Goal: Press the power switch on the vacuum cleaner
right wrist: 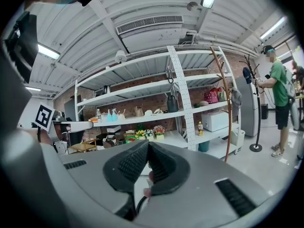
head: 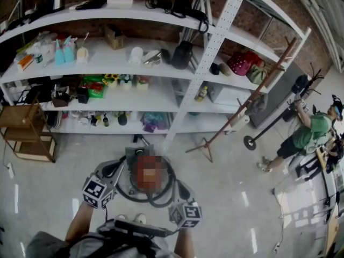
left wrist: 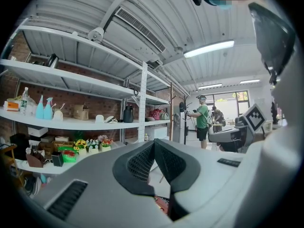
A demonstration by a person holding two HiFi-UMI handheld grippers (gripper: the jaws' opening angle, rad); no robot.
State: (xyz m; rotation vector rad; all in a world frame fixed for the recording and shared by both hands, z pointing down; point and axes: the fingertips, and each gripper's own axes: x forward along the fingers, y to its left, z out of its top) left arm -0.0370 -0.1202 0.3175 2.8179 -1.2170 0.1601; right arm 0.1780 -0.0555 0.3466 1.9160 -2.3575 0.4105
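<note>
In the head view the vacuum cleaner (head: 167, 180) sits on the floor just ahead of my feet. It is a dark round canister ringed by a looped hose, and a mosaic patch covers its top. I cannot make out its power switch. My left gripper (head: 115, 169) reaches in at the canister's left rim. At its right rim is my right gripper (head: 183, 191). Both gripper views look level toward the shelves. The left gripper (left wrist: 154, 144) and the right gripper (right wrist: 148, 144) are each shut with the tips touching and nothing held.
A long white shelving unit (head: 161, 85) full of small items fills the far side. A wooden side rack (head: 27, 133) stands at the left. A leaning wooden coat stand (head: 242, 106) and a person in a green shirt (head: 309, 130) are at the right.
</note>
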